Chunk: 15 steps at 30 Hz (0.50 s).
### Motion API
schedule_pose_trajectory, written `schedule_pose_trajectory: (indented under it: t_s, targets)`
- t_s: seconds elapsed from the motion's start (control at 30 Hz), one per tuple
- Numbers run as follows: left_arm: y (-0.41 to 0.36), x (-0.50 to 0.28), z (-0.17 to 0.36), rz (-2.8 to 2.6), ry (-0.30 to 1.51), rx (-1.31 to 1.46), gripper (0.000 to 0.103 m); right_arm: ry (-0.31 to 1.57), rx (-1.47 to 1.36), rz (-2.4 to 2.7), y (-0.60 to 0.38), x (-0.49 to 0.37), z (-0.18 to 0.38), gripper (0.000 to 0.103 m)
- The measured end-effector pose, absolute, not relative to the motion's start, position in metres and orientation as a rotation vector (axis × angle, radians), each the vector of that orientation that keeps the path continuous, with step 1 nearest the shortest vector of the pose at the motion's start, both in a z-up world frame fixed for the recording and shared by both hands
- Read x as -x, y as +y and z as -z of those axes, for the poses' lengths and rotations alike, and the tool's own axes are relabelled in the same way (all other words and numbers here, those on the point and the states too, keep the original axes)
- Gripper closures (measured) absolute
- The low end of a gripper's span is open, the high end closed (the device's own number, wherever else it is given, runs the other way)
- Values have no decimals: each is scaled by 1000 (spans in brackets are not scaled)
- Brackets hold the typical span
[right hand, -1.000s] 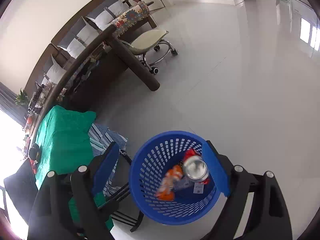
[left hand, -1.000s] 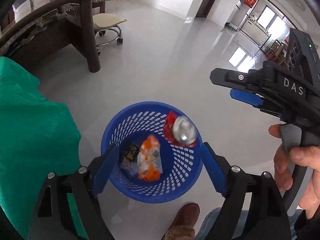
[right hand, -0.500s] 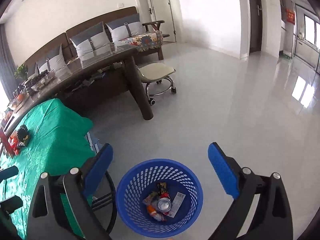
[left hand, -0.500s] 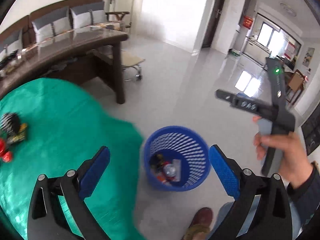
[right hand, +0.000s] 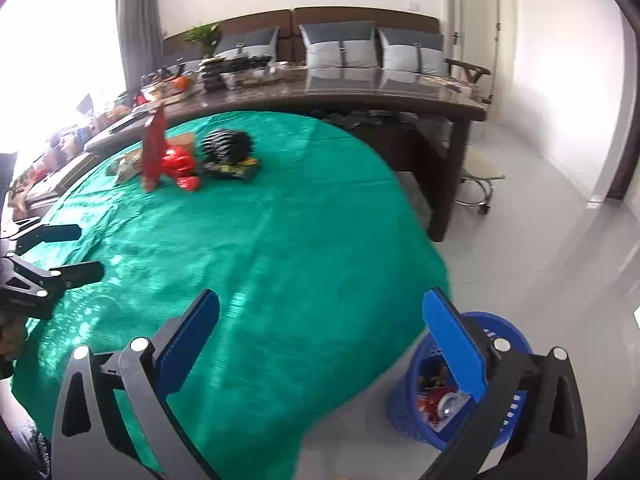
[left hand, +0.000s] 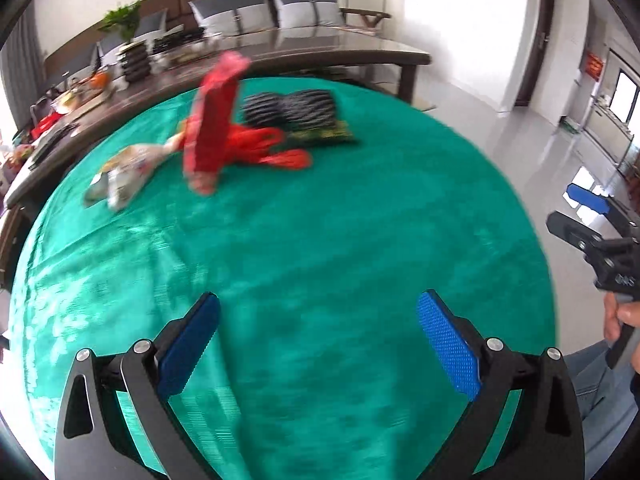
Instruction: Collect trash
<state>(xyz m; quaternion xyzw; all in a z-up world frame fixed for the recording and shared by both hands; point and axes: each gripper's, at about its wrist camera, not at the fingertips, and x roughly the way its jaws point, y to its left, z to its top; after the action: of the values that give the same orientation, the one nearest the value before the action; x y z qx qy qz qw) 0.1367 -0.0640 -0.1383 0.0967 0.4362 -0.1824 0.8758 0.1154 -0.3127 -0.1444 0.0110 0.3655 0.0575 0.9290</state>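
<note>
On green cloth [left hand: 320, 240], blurred red wrapper [left hand: 212, 116]

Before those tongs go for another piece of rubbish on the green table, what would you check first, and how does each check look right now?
1. Left tongs open and empty: ok.
2. Right tongs open and empty: ok.
3. Rubbish left on the green tablecloth: ok; a tall red wrapper, a pale wrapper and a black striped packet sit at the far side.
4. Bare cloth between tongs and rubbish: ok.
5. Blue basket within reach on the floor by the table: ok, already holding trash.
6. Wrapper stands steadily: cannot tell, picture blurred.
</note>
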Motion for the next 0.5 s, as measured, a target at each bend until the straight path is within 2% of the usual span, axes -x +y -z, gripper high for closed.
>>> schedule_pose_trajectory:
  t_s: [0.23, 0.5]
  targets:
    - [18, -161, 152, 267, 954, -183, 5, 867, 87, -281, -192, -180, 148, 5]
    - [74, -172, 165, 303, 991, -152, 5, 955, 137, -294, -150, -199, 180, 5]
